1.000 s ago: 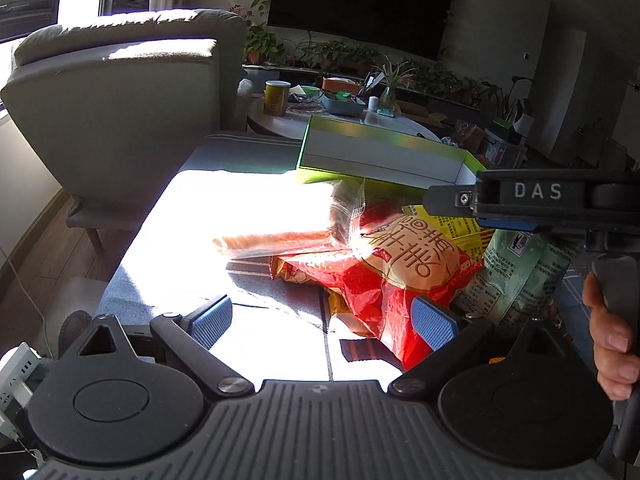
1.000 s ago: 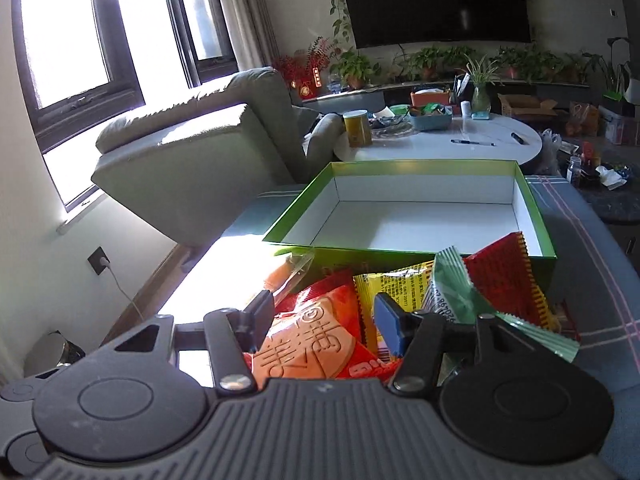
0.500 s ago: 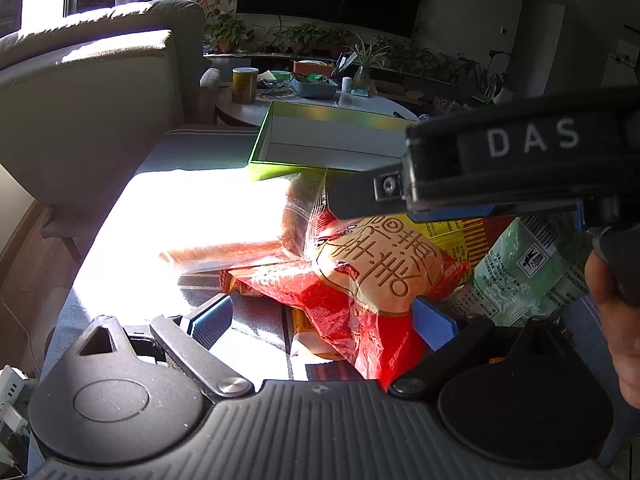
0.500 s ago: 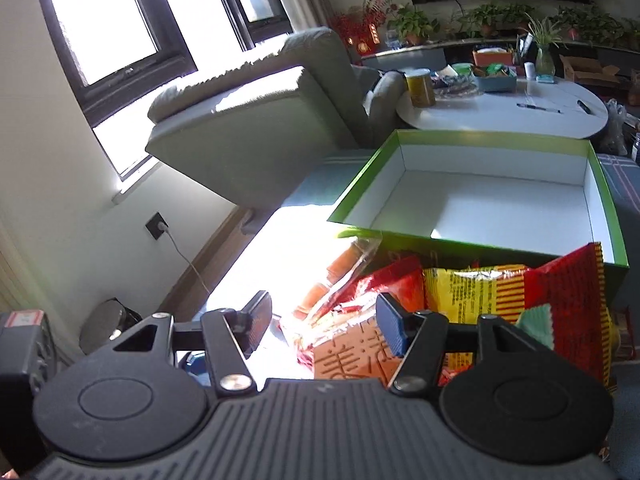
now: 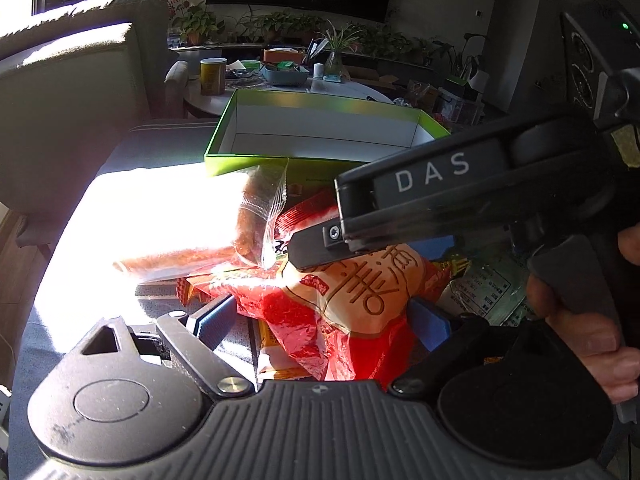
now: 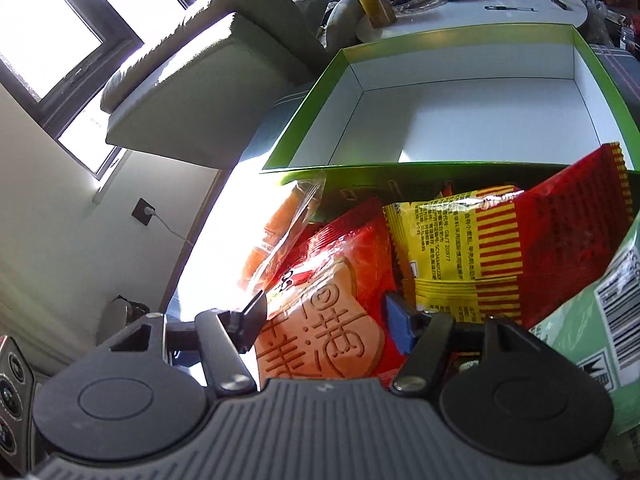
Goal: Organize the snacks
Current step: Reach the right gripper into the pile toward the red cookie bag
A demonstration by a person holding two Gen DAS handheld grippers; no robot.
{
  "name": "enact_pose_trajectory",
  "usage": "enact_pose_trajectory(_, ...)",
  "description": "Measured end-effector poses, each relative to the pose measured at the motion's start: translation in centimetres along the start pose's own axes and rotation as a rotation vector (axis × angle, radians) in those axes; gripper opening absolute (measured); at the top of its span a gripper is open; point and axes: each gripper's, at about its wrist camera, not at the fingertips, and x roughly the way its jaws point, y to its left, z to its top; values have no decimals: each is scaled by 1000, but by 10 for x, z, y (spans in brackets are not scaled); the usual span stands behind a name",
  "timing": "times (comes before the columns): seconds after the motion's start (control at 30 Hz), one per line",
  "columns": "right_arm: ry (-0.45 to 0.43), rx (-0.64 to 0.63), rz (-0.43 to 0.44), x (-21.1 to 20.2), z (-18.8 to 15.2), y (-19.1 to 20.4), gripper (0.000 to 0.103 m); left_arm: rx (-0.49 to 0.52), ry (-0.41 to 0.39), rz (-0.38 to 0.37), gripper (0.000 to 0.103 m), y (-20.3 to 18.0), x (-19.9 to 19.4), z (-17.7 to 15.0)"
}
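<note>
A pile of snack bags lies on the grey table in front of an empty green box (image 5: 320, 132) with a white inside (image 6: 460, 116). On top is a red bag with a tan cracker picture (image 5: 360, 288) (image 6: 332, 320). My left gripper (image 5: 320, 316) is open, its blue pads either side of that bag's near end. My right gripper (image 6: 332, 316) is open and astride the same bag from above; its body crosses the left wrist view (image 5: 440, 200). A clear sausage pack (image 5: 224, 240) (image 6: 280, 232), a yellow bag (image 6: 448, 252), a dark red bag (image 6: 568, 232) and a green bag (image 6: 600, 320) lie around.
A grey armchair (image 5: 72, 92) stands left of the table. A round white table (image 6: 500, 4) with a yellow can (image 5: 213, 76) and clutter stands behind the box. Bright sun falls on the table's left part (image 5: 152, 208).
My right gripper has come down and forward over the red cracker bag, tilting left. The left gripper has moved closer to the pile.
</note>
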Motion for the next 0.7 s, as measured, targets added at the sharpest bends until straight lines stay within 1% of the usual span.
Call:
enact_pose_trajectory(0.1, -8, -18, 14, -10, -8, 9, 103, -4, -14, -3, 89, 0, -8, -2)
enact_pose_trajectory(0.2, -30, -44, 15, -22, -18, 20, 102, -48, -21, -32, 88, 5, -20, -2)
enact_pose_trajectory(0.27, -42, -43, 41, -29, -23, 25, 101, -55, -50, -51, 85, 4, -32, -1)
enact_pose_trajectory(0.33, -57, -45, 68, -37, -28, 33, 101, -19, -81, -39, 85, -3, -45, 1)
enact_pose_trajectory(0.4, -104, -64, 66, -49, -30, 40, 101, 38, -135, -33, 76, -12, -59, 5)
enact_pose_trajectory(0.43, -141, -74, 73, -55, -29, 43, 101, 66, -160, -27, 72, -17, -67, 7)
enact_pose_trajectory(0.5, -181, -73, 92, -68, -26, 46, 101, 115, -206, -4, 72, -27, -80, 13)
enact_pose_trajectory(0.57, -215, -86, 98, -79, -23, 48, 100, 142, -235, -3, 73, -32, -88, 18)
enact_pose_trajectory(0.63, -225, -84, 107, -84, -22, 46, 100, 123, -222, -16, 73, -31, -91, 22)
enact_pose_trajectory(0.7, -227, -76, 99, -85, -26, 40, 100, 72, -190, -2, 78, -23, -90, 21)
